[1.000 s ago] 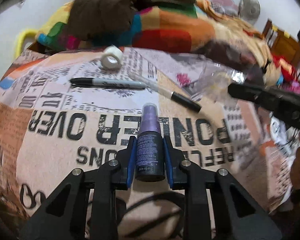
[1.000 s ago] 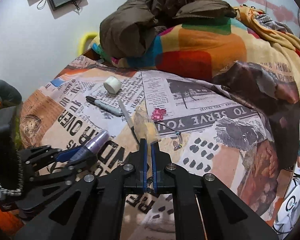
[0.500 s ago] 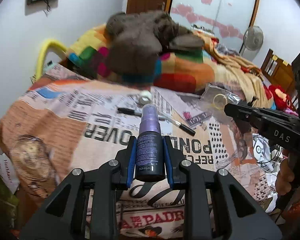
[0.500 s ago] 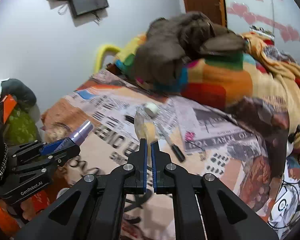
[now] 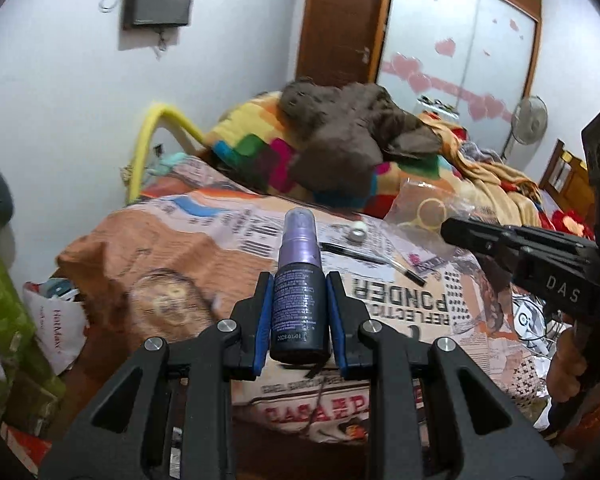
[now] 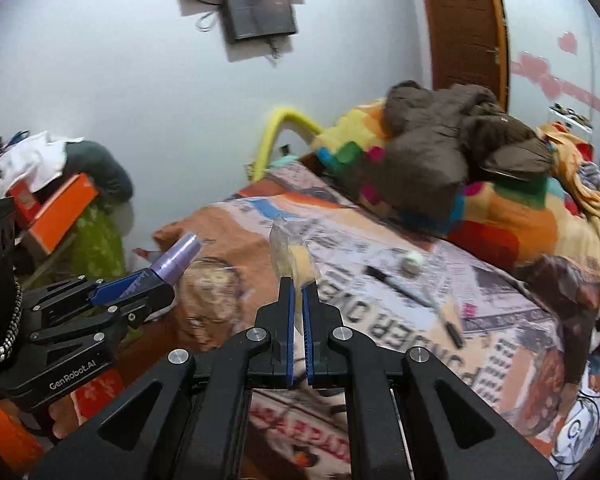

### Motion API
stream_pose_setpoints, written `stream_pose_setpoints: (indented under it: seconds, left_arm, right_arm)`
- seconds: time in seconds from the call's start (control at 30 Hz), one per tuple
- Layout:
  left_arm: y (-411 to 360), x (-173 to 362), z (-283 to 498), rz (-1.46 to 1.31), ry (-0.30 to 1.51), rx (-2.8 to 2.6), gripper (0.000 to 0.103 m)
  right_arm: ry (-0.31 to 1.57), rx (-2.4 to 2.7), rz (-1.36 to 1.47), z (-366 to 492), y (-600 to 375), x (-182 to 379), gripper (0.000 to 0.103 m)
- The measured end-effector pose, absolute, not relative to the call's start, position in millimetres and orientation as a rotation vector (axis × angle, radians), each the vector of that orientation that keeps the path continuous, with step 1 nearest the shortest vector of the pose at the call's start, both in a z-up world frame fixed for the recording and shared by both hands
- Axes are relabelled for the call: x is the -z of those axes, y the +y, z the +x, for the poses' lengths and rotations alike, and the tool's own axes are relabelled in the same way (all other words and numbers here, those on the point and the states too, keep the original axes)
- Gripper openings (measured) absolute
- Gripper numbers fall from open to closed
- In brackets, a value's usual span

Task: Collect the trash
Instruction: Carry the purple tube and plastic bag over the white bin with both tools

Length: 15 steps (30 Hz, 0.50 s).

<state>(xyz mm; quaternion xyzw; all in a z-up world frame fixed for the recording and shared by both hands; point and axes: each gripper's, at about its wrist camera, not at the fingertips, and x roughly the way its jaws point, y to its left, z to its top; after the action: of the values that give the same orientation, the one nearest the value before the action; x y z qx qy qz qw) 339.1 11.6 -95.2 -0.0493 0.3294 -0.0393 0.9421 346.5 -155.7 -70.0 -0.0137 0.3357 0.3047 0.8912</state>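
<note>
My left gripper (image 5: pixel 299 292) is shut on a small dark spray bottle with a purple cap (image 5: pixel 299 276), held in the air off the near corner of the bed; it also shows in the right wrist view (image 6: pixel 168 268). My right gripper (image 6: pixel 298 286) is shut on a clear plastic wrapper with a yellowish patch (image 6: pixel 290 258), also held above the bed; the wrapper shows in the left wrist view (image 5: pixel 424 210). On the newspaper-print bedspread (image 5: pixel 204 248) lie a white tape roll (image 5: pixel 357 232), a black marker (image 6: pixel 396 286) and a pen (image 6: pixel 452 330).
A brown jacket (image 5: pixel 348 136) lies on a colourful blanket (image 6: pixel 500 220) at the bed's far end. A white plastic bag (image 5: pixel 56 324) sits on the floor left of the bed. Orange boxes (image 6: pixel 56 208) and clothes are stacked at left. A fan (image 5: pixel 528 120) stands at far right.
Both grippers have risen and pulled back from the bed with the bottle and wrapper still held. The bed now looks farther away and more of the wall and floor shows.
</note>
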Motion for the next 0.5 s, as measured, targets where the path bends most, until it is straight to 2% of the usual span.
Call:
stream_pose_setpoints:
  seconds: [0.23,0.5]
  left_arm:
    - [77,89,300,-0.129,0.658,-0.012,0.025]
    - [147,107,263,-0.182,0.675,-0.113,0.025]
  right_arm:
    - [0.699,-0.729,-0.082,322,-90,71,0.004]
    - [0.725,-0.825,-0.152,298,-22,83,0.004]
